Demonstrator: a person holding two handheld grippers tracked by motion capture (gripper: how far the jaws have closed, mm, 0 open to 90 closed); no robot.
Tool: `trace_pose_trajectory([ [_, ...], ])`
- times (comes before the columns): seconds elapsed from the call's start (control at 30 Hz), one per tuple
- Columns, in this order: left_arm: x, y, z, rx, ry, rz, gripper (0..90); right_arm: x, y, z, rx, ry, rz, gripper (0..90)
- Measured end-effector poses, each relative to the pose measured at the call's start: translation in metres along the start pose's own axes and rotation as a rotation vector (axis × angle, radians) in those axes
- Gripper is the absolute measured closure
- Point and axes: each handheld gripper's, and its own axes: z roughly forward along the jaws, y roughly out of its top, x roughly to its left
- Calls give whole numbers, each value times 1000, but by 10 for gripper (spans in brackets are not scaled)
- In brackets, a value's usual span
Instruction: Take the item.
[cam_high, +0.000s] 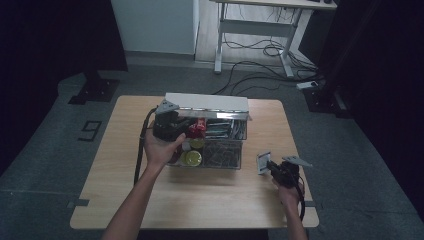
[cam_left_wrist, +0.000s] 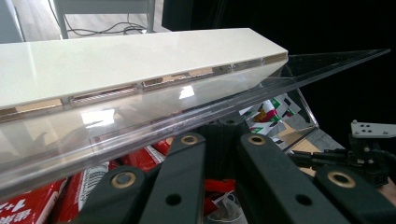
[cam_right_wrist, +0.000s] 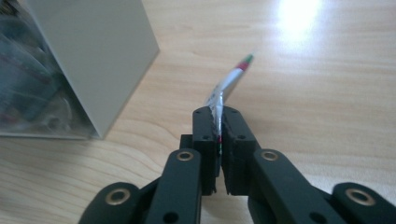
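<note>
The right tool (cam_right_wrist: 219, 140) pinches a thin foil sachet (cam_right_wrist: 227, 84) edge-on, its length running ahead, the clear organizer box (cam_high: 240, 162) to its left; the left tool (cam_high: 167, 125), shut, props the lid (cam_left_wrist: 140, 60).

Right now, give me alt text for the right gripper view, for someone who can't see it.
The right tool pinches a thin, flat sachet edge-on between its black jaws, just above a light wooden table. The sachet curves up and away from the jaws, with red and green at its tip. At upper left stands the corner of a clear storage box with blurred contents.
</note>
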Motion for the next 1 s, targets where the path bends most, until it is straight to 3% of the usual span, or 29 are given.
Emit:
trace_pose_trajectory([
  [0.13,0,0,0,1,-1,0,900,-2,-3,3,21,-22,-3,791],
  [0.37,0,0,1,3,-2,1,900,-3,-5,10,83,-81,10,571],
  [0.57,0,0,1,4,-2,1,900,-3,-5,11,90,-128,31,443],
  [1.0,-1,-1,1,7,-4,1,900,5,2,-4,-5,-65,34,416],
])
